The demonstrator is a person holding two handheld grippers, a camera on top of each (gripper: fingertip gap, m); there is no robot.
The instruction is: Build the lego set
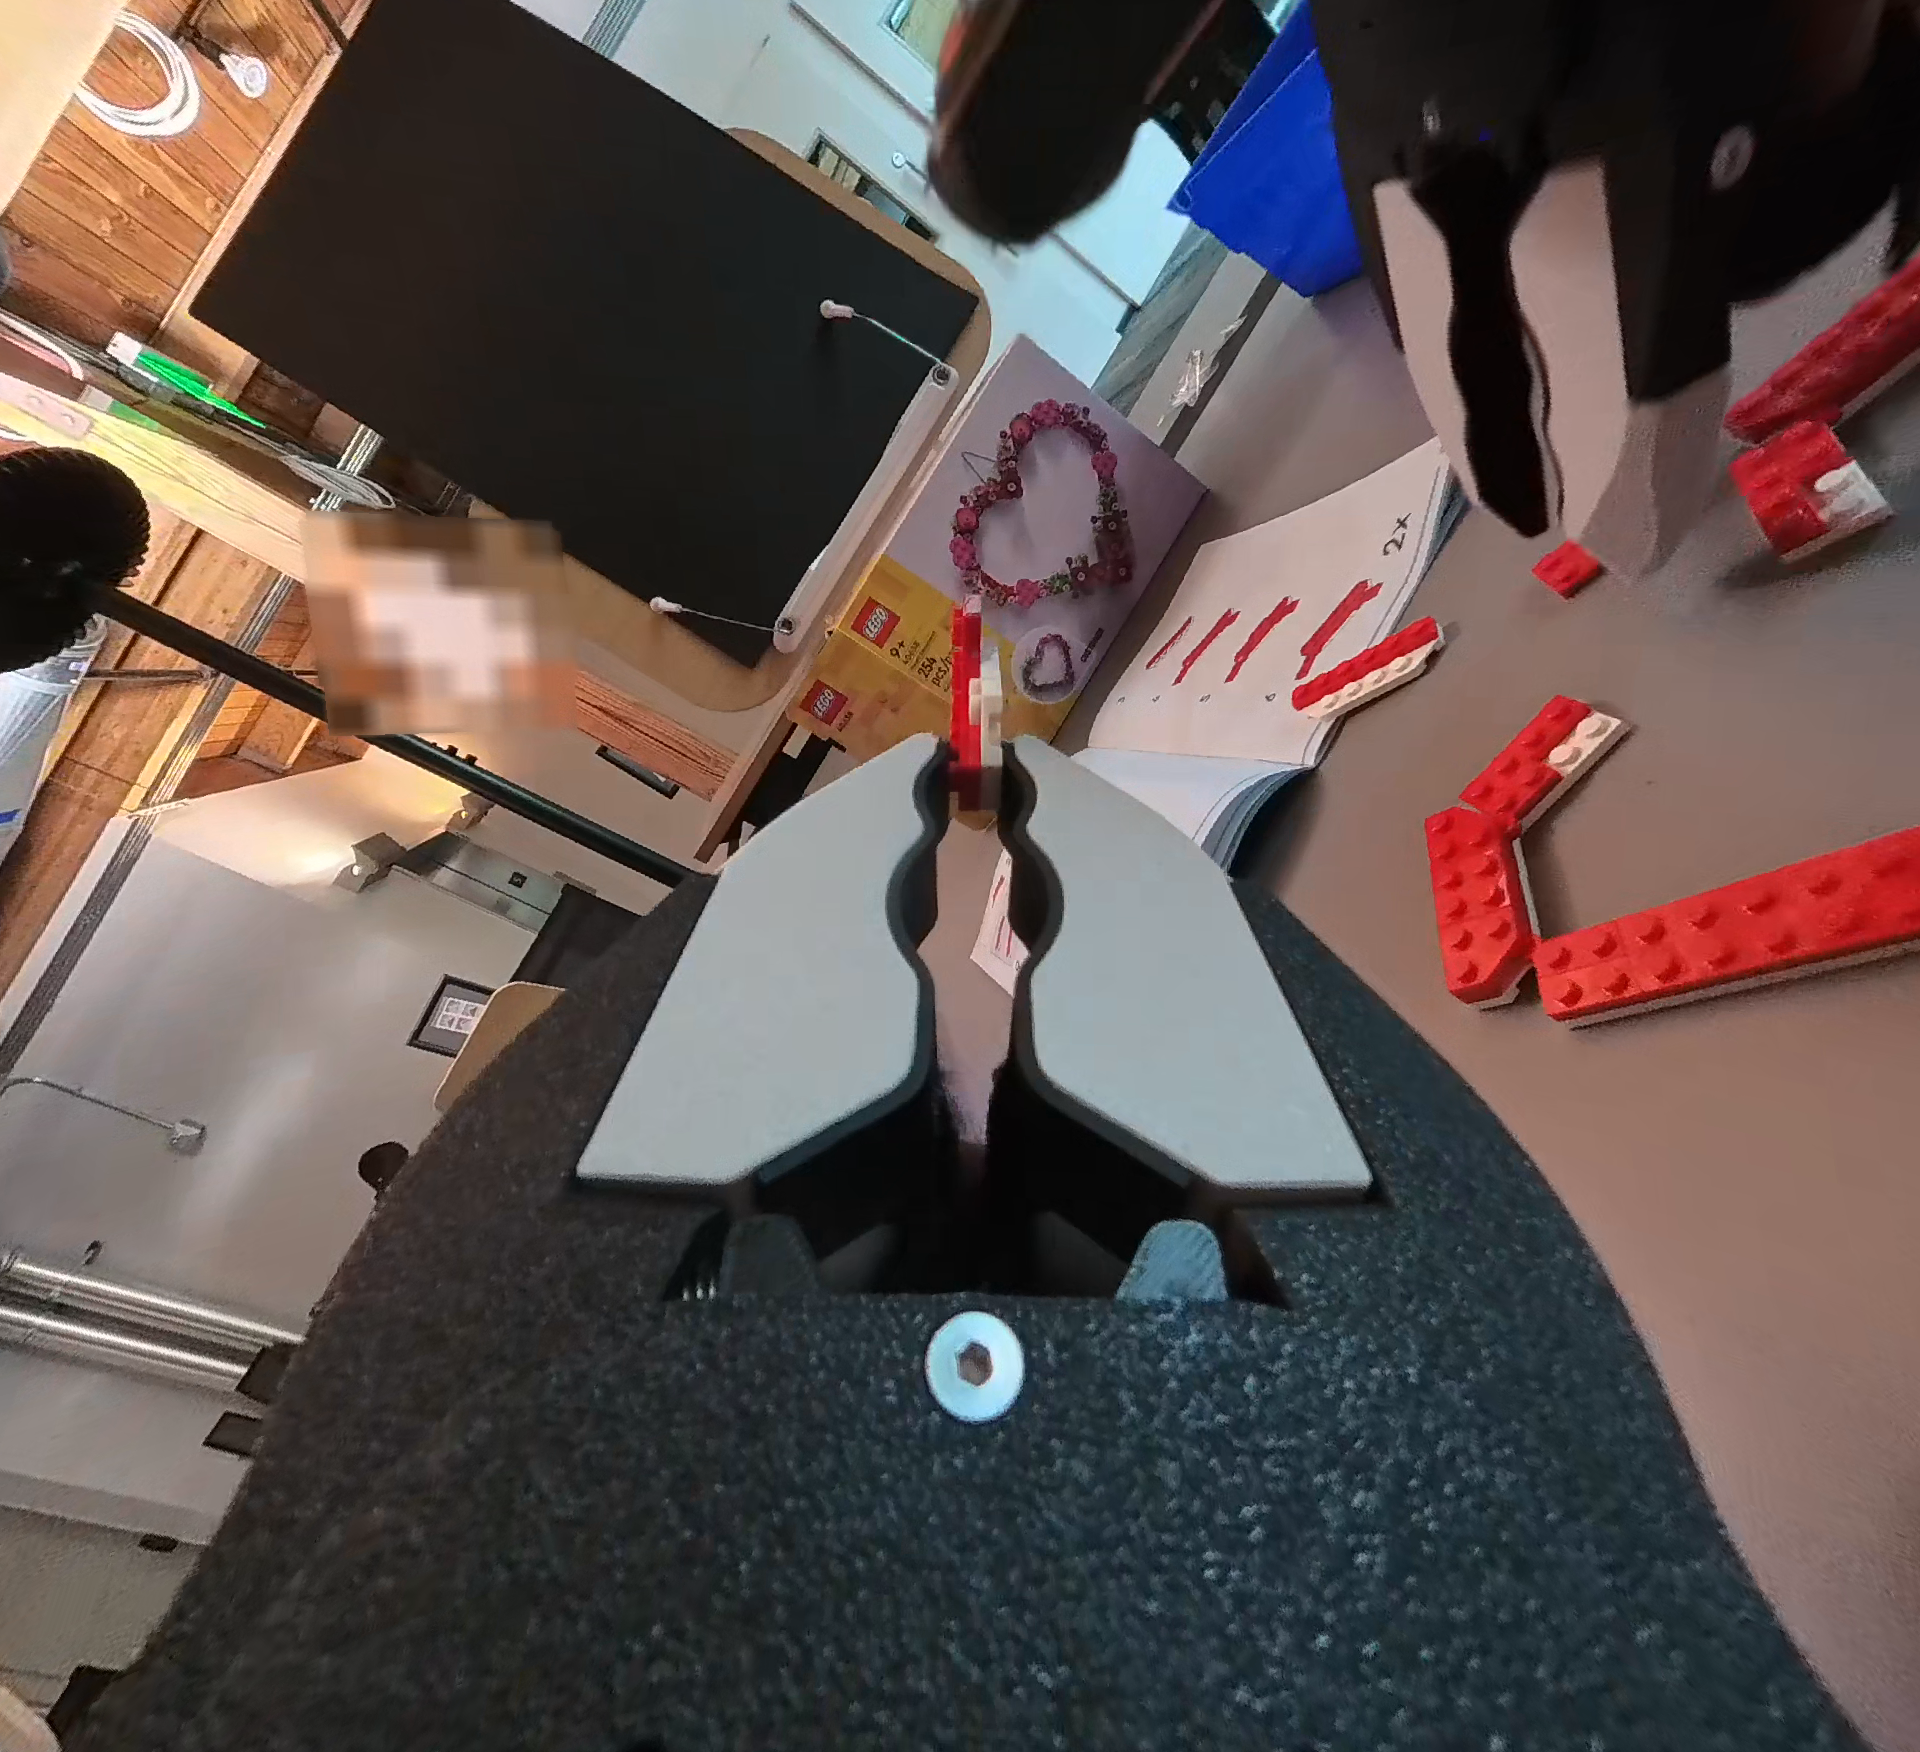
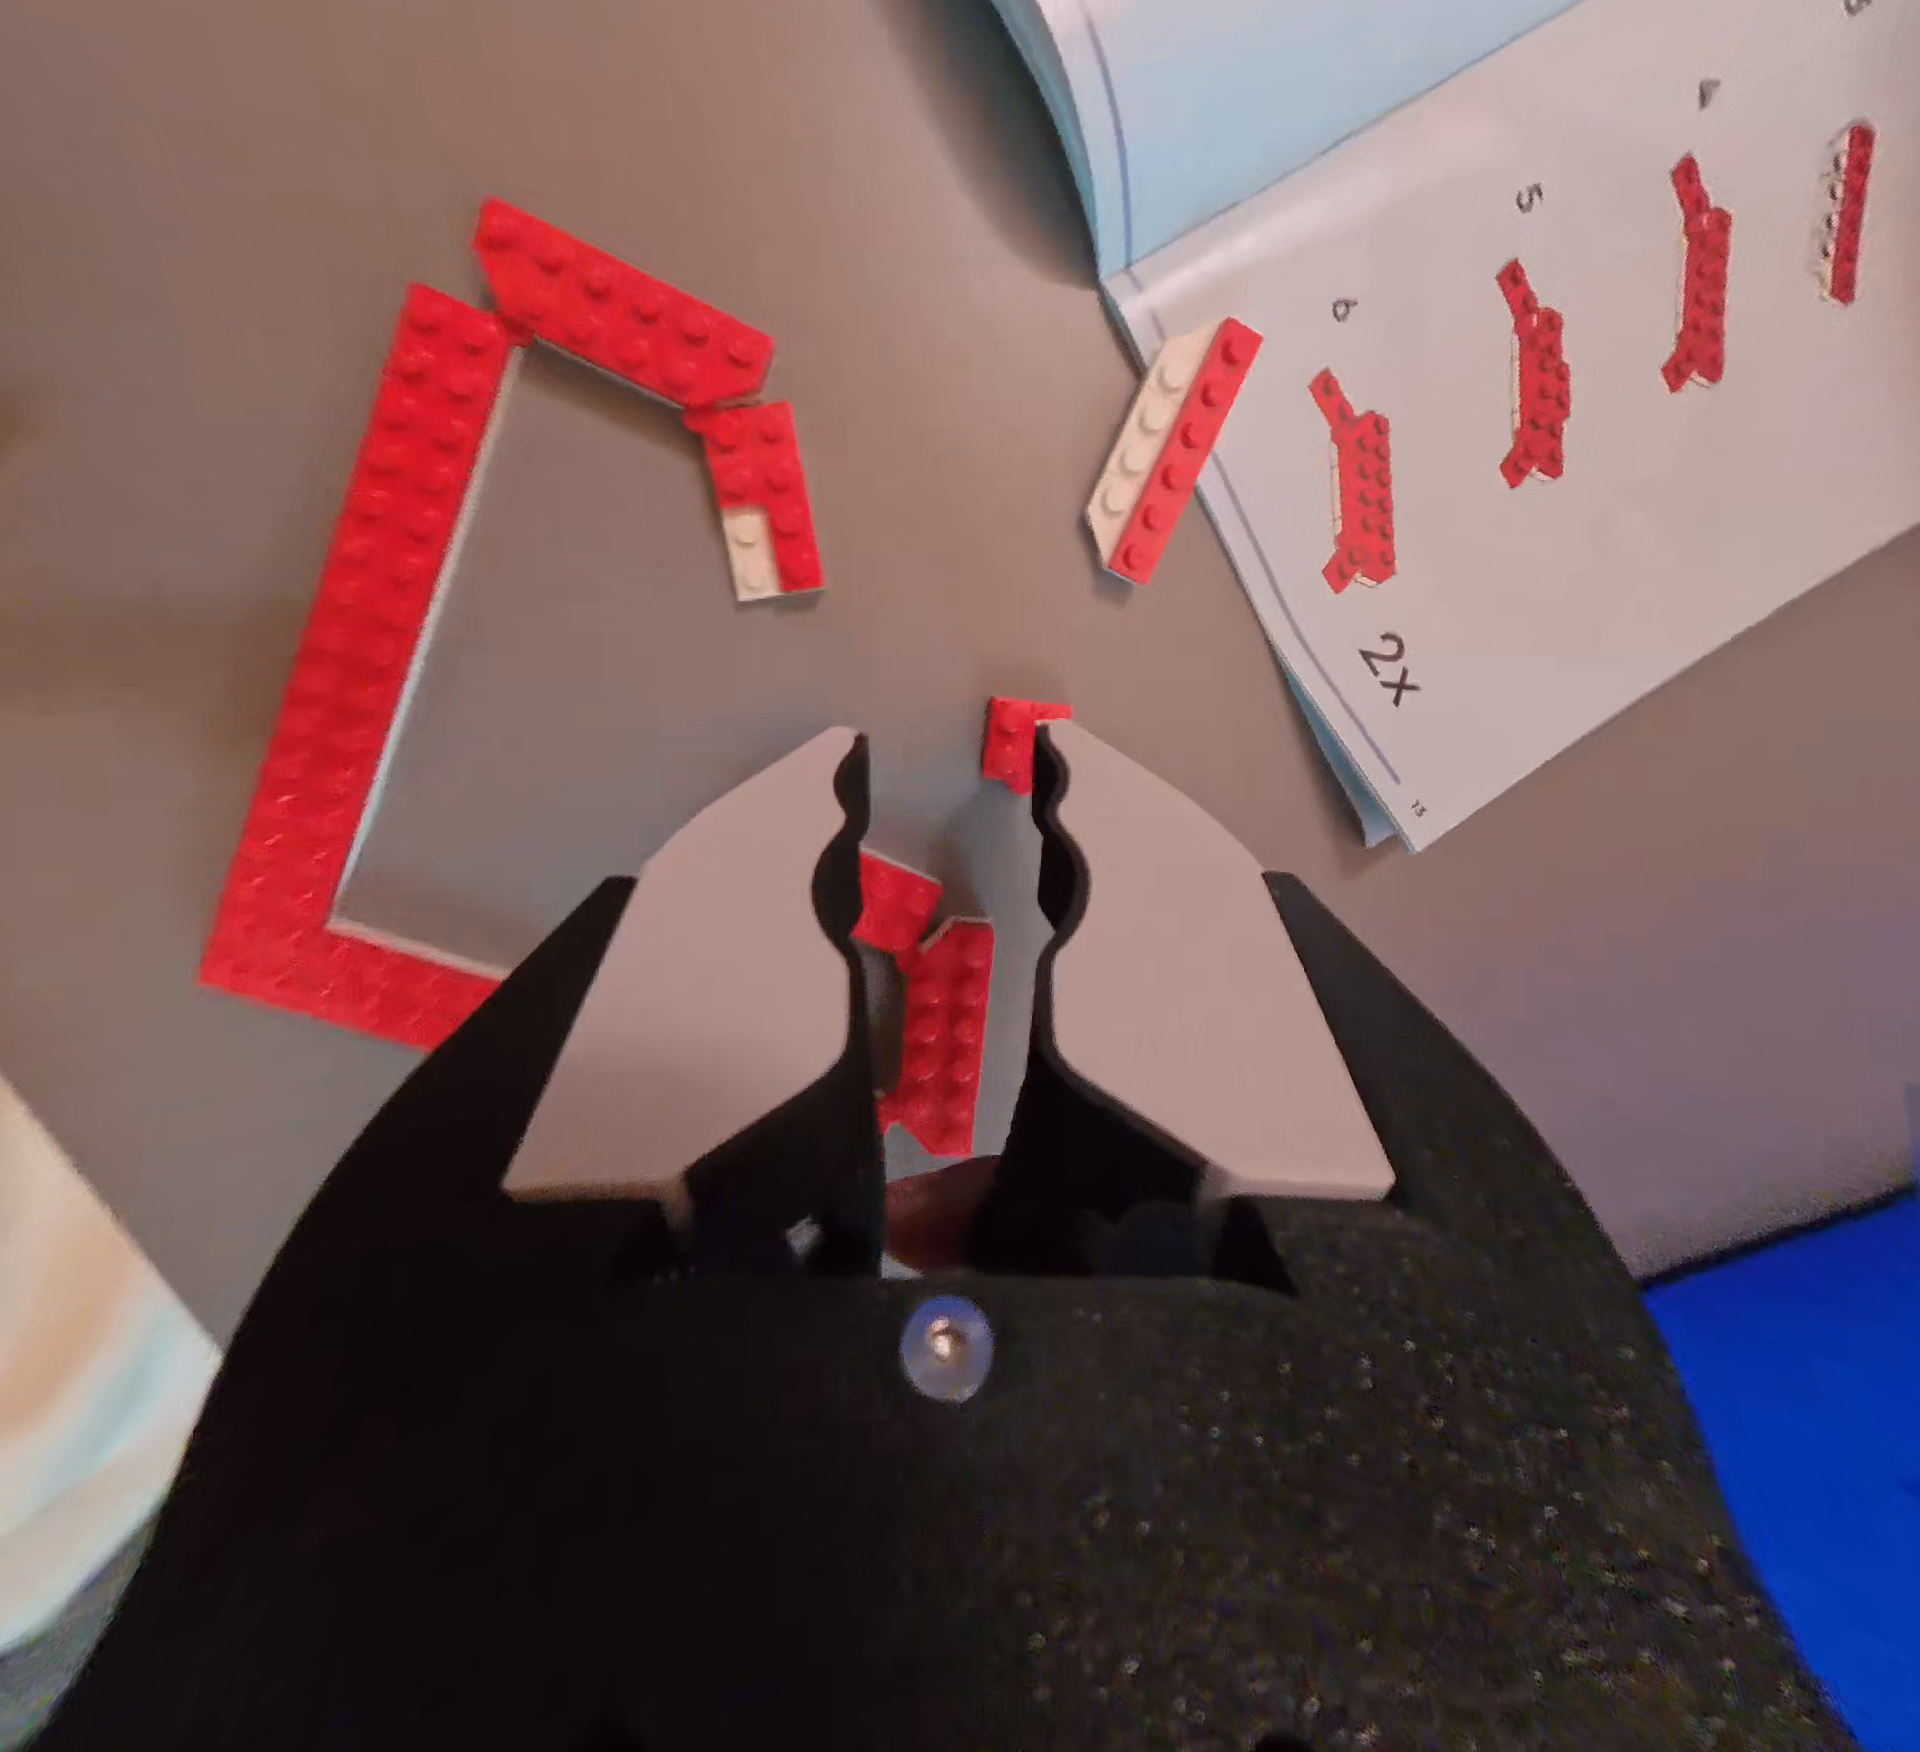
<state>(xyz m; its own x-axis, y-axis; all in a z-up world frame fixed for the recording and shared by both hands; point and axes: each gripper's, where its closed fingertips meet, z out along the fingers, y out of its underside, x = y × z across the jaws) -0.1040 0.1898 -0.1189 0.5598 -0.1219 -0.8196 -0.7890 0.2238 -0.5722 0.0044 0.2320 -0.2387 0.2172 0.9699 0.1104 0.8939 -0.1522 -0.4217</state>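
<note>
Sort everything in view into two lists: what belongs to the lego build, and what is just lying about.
Part of the build:
- red and white piece clamped in the left claw
- small red plate by the open right claw
- red frame on the table
- red and white strip
- instruction booklet

Lying about:
- set box
- blue bin
- black board

I see a black board [image 1: 582, 300] at upper left of the left wrist view. A blue bin [image 1: 1273, 164] sits upper right, and white cable [image 1: 145, 81] coils on the wooden wall [image 1: 94, 175].
</note>
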